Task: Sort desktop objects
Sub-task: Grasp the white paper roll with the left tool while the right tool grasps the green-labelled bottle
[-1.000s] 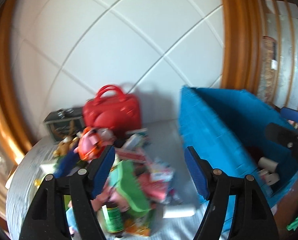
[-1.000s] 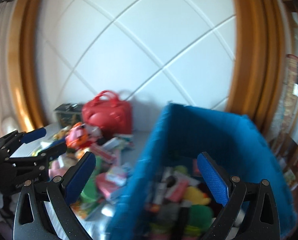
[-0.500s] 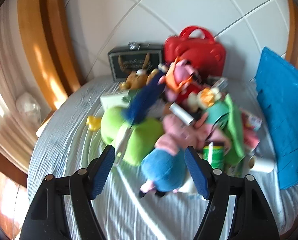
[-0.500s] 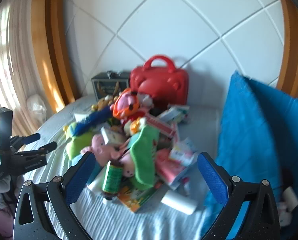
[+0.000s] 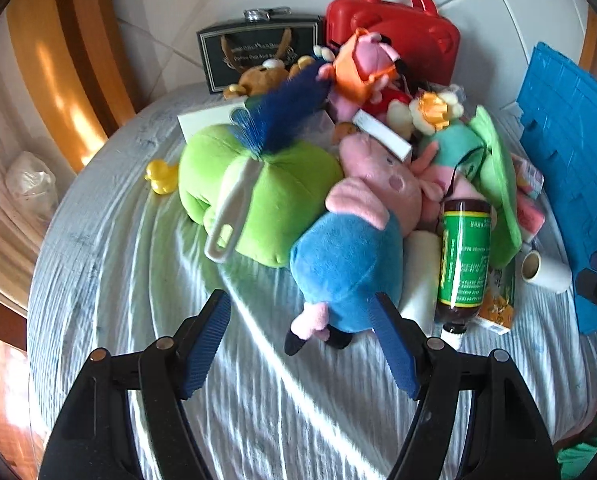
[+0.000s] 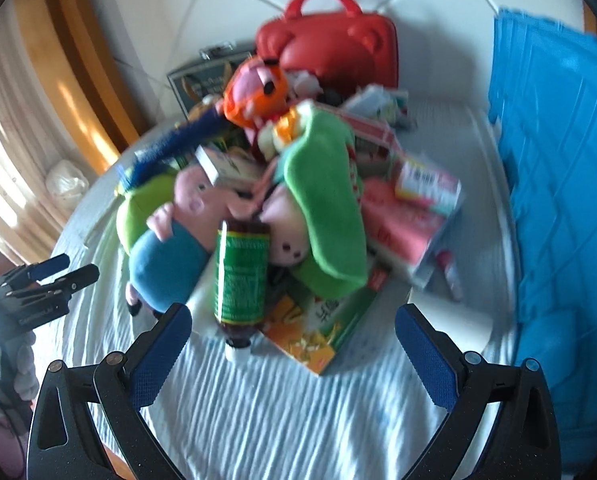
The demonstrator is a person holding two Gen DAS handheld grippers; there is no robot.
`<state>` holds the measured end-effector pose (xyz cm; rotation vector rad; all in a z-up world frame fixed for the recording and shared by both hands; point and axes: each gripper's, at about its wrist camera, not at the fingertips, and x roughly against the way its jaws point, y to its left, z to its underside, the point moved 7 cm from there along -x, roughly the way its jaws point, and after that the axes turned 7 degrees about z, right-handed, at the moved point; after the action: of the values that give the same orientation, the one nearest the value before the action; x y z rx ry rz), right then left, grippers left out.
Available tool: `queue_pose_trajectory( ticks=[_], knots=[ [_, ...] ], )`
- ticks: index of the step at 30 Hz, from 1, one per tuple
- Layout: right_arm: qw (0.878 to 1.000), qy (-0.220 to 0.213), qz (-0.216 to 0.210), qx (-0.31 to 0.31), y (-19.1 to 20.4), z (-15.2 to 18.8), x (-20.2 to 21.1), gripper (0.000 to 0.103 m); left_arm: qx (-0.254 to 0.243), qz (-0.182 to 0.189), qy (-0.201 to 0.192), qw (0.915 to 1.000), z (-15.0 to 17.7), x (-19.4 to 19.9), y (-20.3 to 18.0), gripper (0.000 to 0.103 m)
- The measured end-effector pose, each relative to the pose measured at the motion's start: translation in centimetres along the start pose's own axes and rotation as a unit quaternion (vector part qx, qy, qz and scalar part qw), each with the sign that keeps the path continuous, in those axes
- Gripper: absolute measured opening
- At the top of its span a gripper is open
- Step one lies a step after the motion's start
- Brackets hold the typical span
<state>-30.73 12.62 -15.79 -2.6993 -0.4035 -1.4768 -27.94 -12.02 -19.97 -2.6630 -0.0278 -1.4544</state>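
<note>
1. Writing: the brown bottle point(image 5: 464, 256) lies on its side with a green label printed in pale characters too small to read. The dark gift box point(image 5: 258, 54) at the back carries a moose-head emblem and a line of pale lettering that cannot be made out. The orange-and-green carton point(image 6: 318, 324) under the bottle shows large Chinese characters, blurred.
2. Pose: both grippers tilt steeply down toward the pile on the white ribbed cloth point(image 5: 138, 280). In the right wrist view the left gripper point(image 6: 64, 270) shows at the left edge, beside the pile.
3. Left gripper point(image 5: 302, 344): its blue-padded jaws stand well apart with nothing gripped. The feet of the pink pig plush in a blue shirt point(image 5: 354, 248) lie between the fingertips, and whether the right pad touches the shirt cannot be told.
4. Right gripper point(image 6: 294, 352): jaws spread wide, holding nothing, with the bottle's cap end and the carton just ahead of them.
5. The pile: a green plush cushion point(image 5: 258, 192) with a white-handled blue brush point(image 5: 258, 136) across it, a small yellow duck point(image 5: 160, 176) beside it, a red case point(image 5: 394, 28) behind, and a white roll point(image 5: 546, 274) next to the blue bin point(image 5: 570, 152) on the right.
</note>
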Motion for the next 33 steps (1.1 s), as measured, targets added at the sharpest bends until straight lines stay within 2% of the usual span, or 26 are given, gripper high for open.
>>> queue_pose_trajectory(
  ticks=[3,8,10,12,13,18,22,23,25,26,29,33],
  knots=[
    [0.999,0.038,-0.006,-0.013,0.3,0.8,-1.9,0.103,-0.002,0.003,0.022,0.9997,0.8,-1.5,-0.1,0.072],
    [0.998,0.065,-0.018,-0.012,1.4,0.8,-4.1,0.103,-0.013,0.011,0.023,0.9996,-0.3,-2.5,-1.0,0.072],
    [0.998,0.067,-0.021,-0.006,2.0,0.2,-4.7,0.099,-0.018,0.02,0.022,0.9994,-1.0,-2.7,-1.7,0.072],
    [0.998,0.068,-0.019,-0.001,2.5,-0.4,-5.4,0.087,-0.028,0.035,0.025,0.9987,-1.5,-3.1,-2.8,0.072],
    [0.997,0.071,-0.019,-0.002,2.7,-0.8,-6.0,0.085,-0.037,0.042,0.029,0.998,-1.5,-3.4,-3.4,0.072],
    [0.996,0.087,-0.037,-0.007,3.8,-2.1,-8.2,0.085,-0.051,0.061,0.052,0.9955,-1.0,-5.2,-5.6,0.071],
    [0.993,0.109,-0.04,0.0,4.5,-2.1,-10.6,0.085,-0.053,0.057,0.057,0.9953,-1.0,-5.9,-5.7,0.071],
    [0.992,0.116,-0.042,0.0,4.5,-1.8,-11.2,0.081,-0.054,0.057,0.058,0.9953,-1.0,-5.9,-5.8,0.072],
    [0.989,0.122,-0.086,-0.015,5.0,-1.5,-11.4,0.056,-0.055,0.054,0.06,0.9952,-1.1,-5.8,-5.9,0.072],
    [0.988,0.122,-0.089,-0.017,5.0,-1.4,-11.1,0.051,-0.055,0.056,0.062,0.995,-1.1,-5.7,-6.1,0.072],
    [0.992,0.102,-0.074,-0.005,4.5,-1.4,-9.6,0.051,-0.059,0.082,0.055,0.9934,-1.4,-4.8,-7.2,0.071],
    [0.994,0.086,-0.068,-0.026,2.0,-1.1,-6.8,0.051,-0.08,0.099,0.057,0.9902,-1.4,-4.7,-9.7,0.072]
  ],
)
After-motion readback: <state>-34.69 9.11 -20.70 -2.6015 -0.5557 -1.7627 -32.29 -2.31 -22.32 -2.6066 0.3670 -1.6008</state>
